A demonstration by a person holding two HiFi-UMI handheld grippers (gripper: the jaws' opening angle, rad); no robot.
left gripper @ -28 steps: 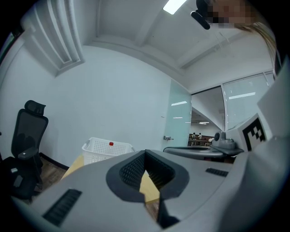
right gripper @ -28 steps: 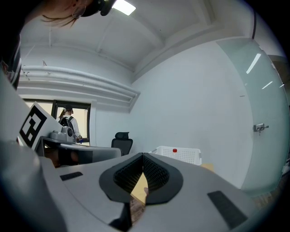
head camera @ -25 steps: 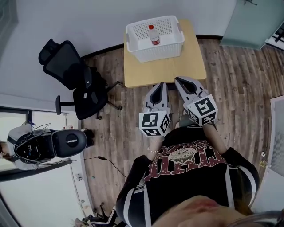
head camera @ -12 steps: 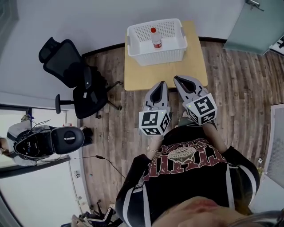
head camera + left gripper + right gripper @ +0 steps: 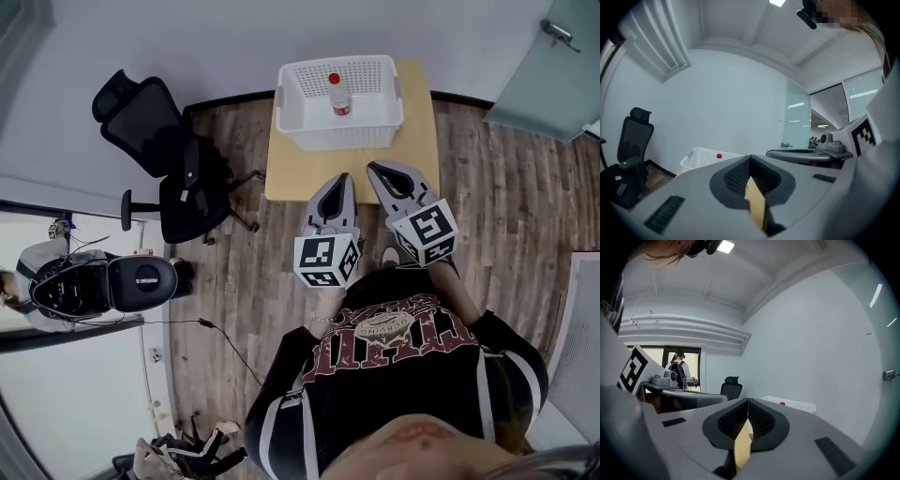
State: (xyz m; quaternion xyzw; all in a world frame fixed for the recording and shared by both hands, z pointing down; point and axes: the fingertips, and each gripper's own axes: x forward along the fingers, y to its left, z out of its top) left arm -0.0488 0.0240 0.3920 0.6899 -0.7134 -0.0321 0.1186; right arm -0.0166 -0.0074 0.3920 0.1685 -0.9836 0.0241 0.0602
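Both grippers are held side by side at chest height, pointing to 12 o'clock. The left gripper (image 5: 344, 177) has its tip over the near edge of the table (image 5: 305, 176). The right gripper (image 5: 374, 168) is just beside it at 3 o'clock, its tip also over that edge. At the far end of the table, at 12 o'clock, stands the white basket (image 5: 298, 131), hard against the wall, with a red-capped bottle (image 5: 338, 93) upright inside it. The tabletop between the tips and the basket is bare. Open plank floor (image 5: 487, 187) lies from 1 to 4 o'clock as far as the glass door (image 5: 553, 66). At 10 o'clock the black office chair (image 5: 159, 159) stands close off the table's left edge, leaving only a narrow gap there. Against the head view 1.0 s ago, the table's near edge sits lower in frame and now reaches under the tips, where before it lay just beyond them. In the left gripper view the basket (image 5: 705, 158) looks smaller and less floor shows. Jaws: the left gripper (image 5: 750, 158) and right gripper (image 5: 747, 400) are both closed tip to tip, gripping nothing. Only the tan tabletop shows through the slit behind the pads.
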